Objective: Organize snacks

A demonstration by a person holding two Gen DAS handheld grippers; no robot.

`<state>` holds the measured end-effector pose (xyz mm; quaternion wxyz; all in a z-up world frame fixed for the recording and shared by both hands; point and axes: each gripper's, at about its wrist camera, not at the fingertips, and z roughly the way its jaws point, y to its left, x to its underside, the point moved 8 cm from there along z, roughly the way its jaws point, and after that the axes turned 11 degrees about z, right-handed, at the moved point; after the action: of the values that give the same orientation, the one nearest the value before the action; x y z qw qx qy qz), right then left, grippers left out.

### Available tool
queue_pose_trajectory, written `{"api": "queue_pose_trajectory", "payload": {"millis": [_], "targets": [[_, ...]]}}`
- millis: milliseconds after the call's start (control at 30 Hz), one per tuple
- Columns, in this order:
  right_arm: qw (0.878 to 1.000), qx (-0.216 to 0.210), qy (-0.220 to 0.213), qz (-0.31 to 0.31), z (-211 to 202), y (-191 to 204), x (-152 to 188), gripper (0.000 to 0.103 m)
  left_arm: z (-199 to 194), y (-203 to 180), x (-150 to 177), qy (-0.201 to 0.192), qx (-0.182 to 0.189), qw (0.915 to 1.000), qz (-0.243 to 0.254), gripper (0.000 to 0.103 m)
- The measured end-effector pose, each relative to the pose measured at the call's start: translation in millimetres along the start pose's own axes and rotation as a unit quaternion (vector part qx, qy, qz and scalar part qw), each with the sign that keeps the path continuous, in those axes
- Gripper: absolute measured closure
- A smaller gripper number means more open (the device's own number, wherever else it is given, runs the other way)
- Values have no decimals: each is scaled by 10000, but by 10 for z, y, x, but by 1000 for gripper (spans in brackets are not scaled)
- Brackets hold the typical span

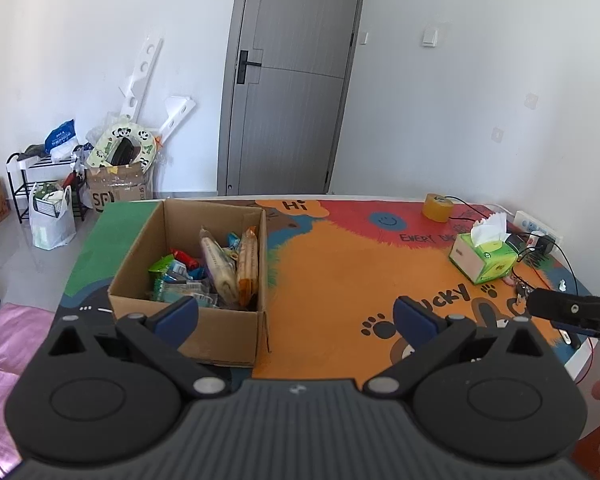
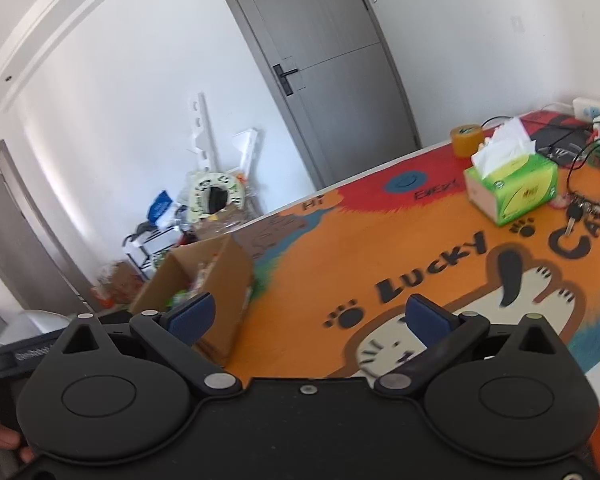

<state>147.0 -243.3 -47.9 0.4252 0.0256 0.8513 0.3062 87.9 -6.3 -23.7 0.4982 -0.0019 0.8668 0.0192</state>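
Observation:
An open cardboard box [image 1: 140,248] stands on the left of the colourful table mat [image 1: 340,264]. Several snack packets [image 1: 208,272] lie inside it, among them orange, beige, green and red ones. My left gripper [image 1: 296,316] is open and empty, held above the table's near edge just right of the box. My right gripper [image 2: 308,316] is open and empty, held over the mat to the right of the box [image 2: 228,264]. Part of the right gripper shows at the right edge of the left wrist view [image 1: 576,312].
A green tissue box [image 1: 484,256] [image 2: 512,184], a roll of yellow tape [image 1: 436,208] [image 2: 466,140], keys [image 2: 576,212], cables and a power strip [image 1: 540,228] sit at the table's right. Bags, a rack and a carton [image 1: 116,188] stand on the floor by the grey door.

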Motion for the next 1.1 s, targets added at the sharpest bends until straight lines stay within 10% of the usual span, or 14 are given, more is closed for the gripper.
{"api": "queue_pose_trajectory", "payload": {"millis": [1100], "targets": [[9965, 105, 86, -824, -241, 302, 171, 0, -416, 422, 93, -16, -421, 9990, -134, 0]]}}
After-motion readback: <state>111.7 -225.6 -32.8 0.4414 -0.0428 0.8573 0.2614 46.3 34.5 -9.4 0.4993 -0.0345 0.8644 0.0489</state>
